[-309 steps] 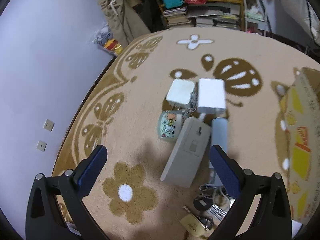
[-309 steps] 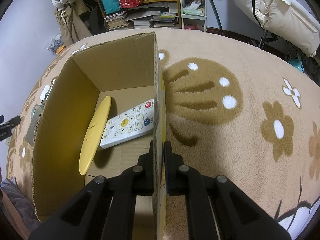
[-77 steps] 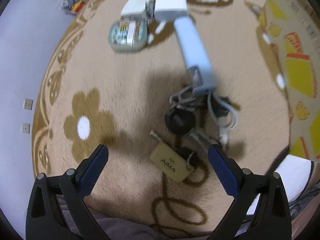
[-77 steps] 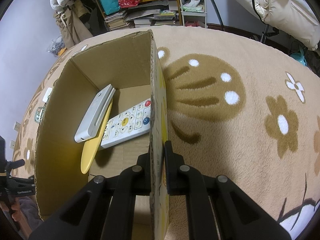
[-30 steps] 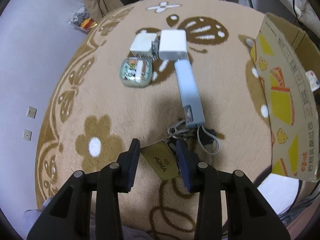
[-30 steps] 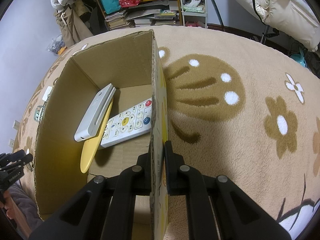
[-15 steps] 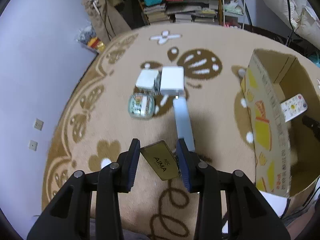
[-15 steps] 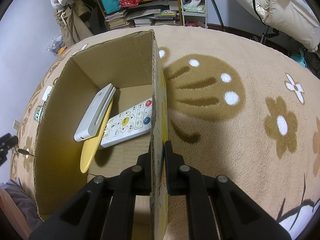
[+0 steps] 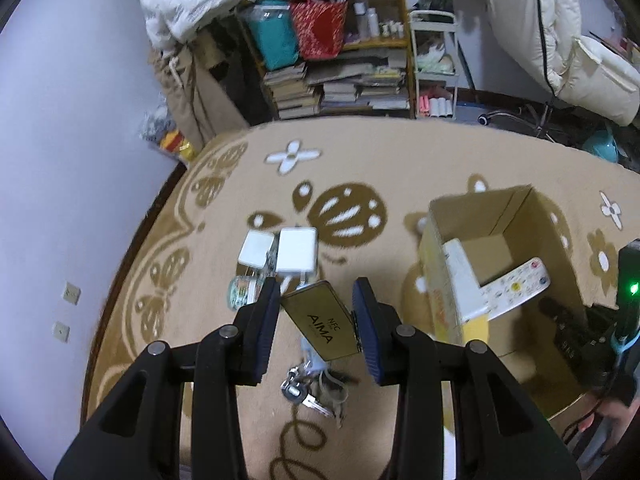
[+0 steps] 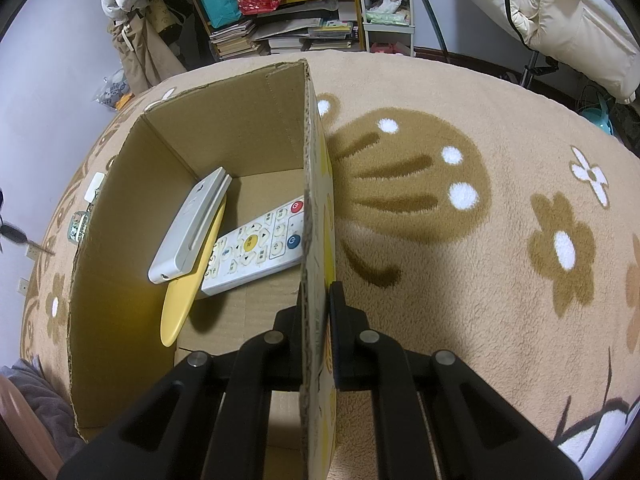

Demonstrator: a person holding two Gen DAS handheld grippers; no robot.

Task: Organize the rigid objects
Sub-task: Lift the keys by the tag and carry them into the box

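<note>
The tan carpet (image 9: 400,160) with its brown flower and beetle pattern spread under everything. On it stood the open cardboard box (image 10: 240,120), and my right claw (image 10: 318,312) was clamped tight on the box's right-hand wall, one finger inside and one outside. Inside the box lay a white remote (image 10: 256,246) with coloured buttons, its long axis slanting from near-left to far-right, a grey remote (image 10: 192,226) propped over a yellow disc (image 10: 188,292), both leaning against the left wall. My left claw (image 9: 316,316) was part closed on the gold key tag (image 9: 320,326), held above the carpet just left of the box; the tag sat tilted between the blue pads (image 9: 266,328), its long axis running from far-left to near-right. Keys (image 9: 308,388) dangled beneath it. Farther out on the carpet sat two white adapters (image 9: 280,252) side by side.
</note>
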